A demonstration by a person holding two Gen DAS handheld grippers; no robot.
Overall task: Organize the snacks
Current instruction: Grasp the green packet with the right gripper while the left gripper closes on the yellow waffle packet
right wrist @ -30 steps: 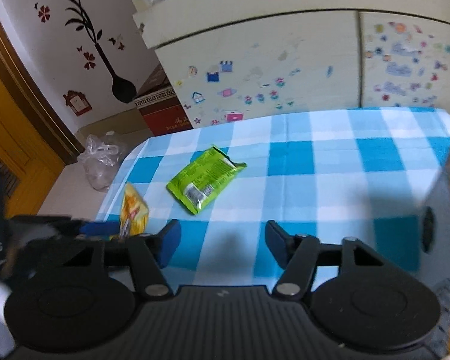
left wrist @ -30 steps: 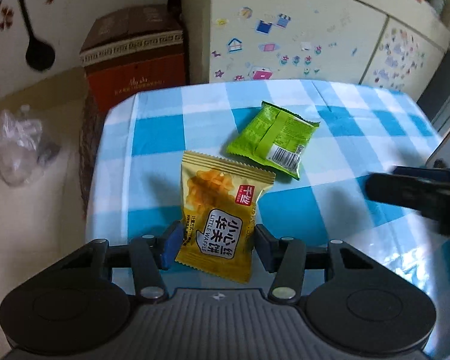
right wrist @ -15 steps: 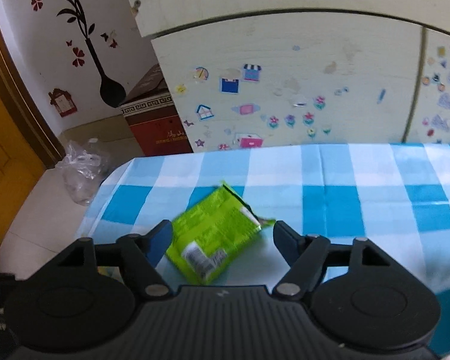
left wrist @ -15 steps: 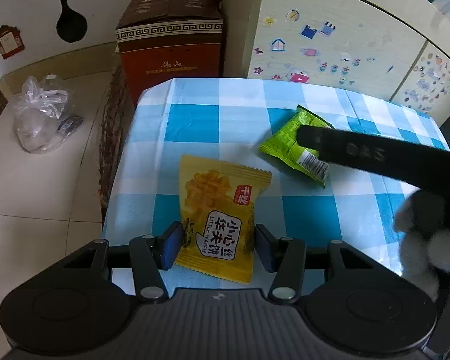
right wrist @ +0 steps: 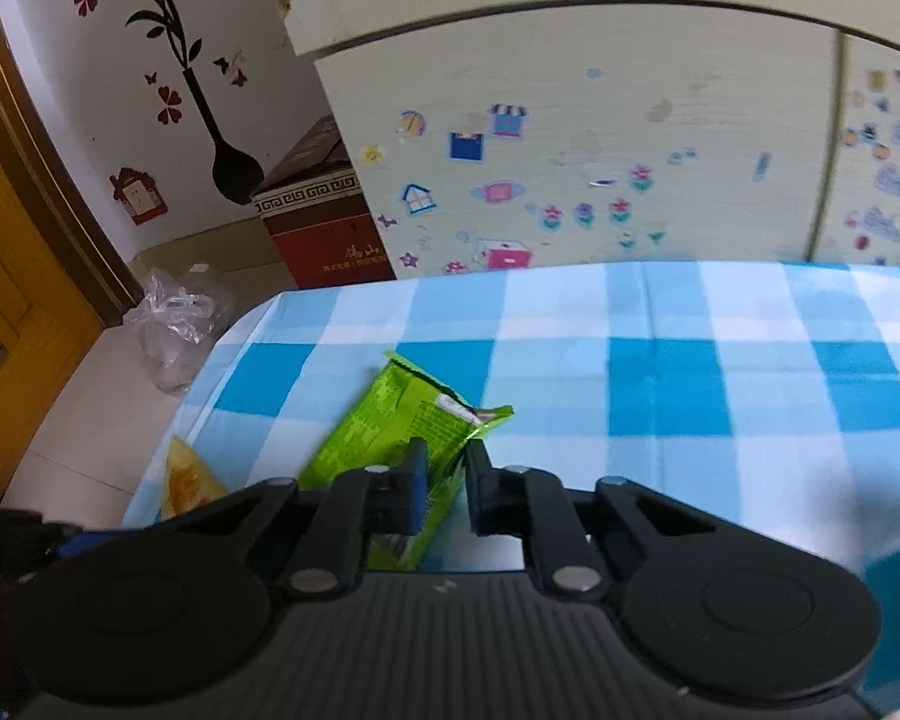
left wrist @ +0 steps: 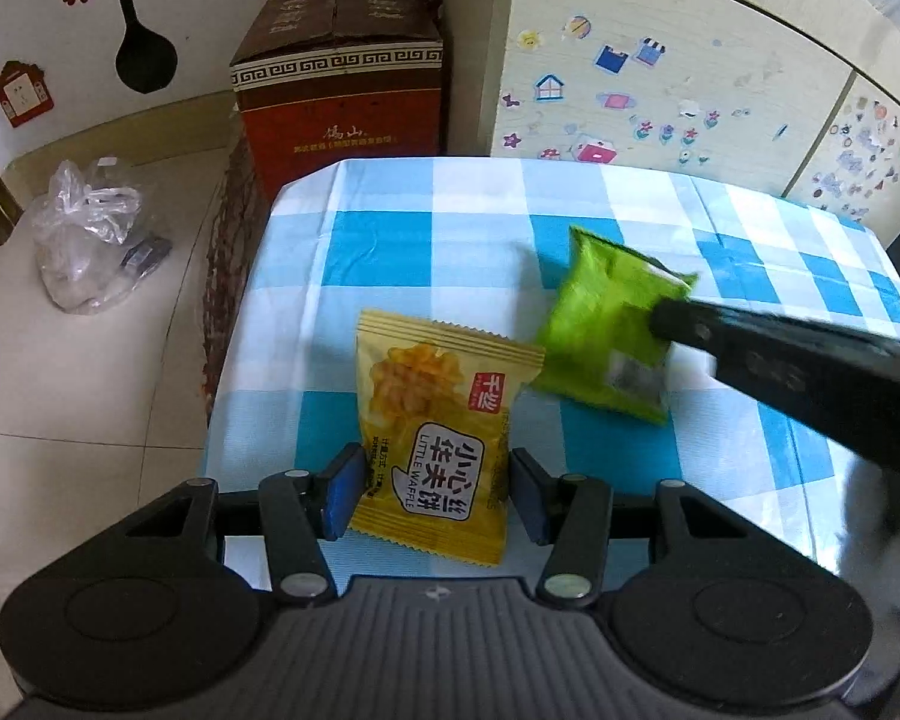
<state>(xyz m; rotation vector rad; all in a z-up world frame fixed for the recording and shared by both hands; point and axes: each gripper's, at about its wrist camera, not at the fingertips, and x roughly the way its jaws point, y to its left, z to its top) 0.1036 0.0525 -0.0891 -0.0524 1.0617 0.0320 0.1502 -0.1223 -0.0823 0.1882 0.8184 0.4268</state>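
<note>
Right gripper (right wrist: 444, 480) pinches the green packet (right wrist: 390, 438), left gripper (left wrist: 432, 495) clamps the yellow waffle pack (left wrist: 435, 414) near the checkered table's (left wrist: 438, 240) left edge, brown box (left wrist: 342, 90) beyond.

- The black right gripper (right wrist: 444, 489) pinches a shiny green snack packet (right wrist: 390, 438) between its two fingers.
- The packet lies on a table with a blue and white checked cloth (right wrist: 660, 372).
- A corner of a yellow snack packet (right wrist: 186, 480) peeks out at the left.
- Behind stands a pale cupboard covered in little stickers (right wrist: 570, 150).
- A red-brown cardboard box (right wrist: 324, 222) sits beside it.
</note>
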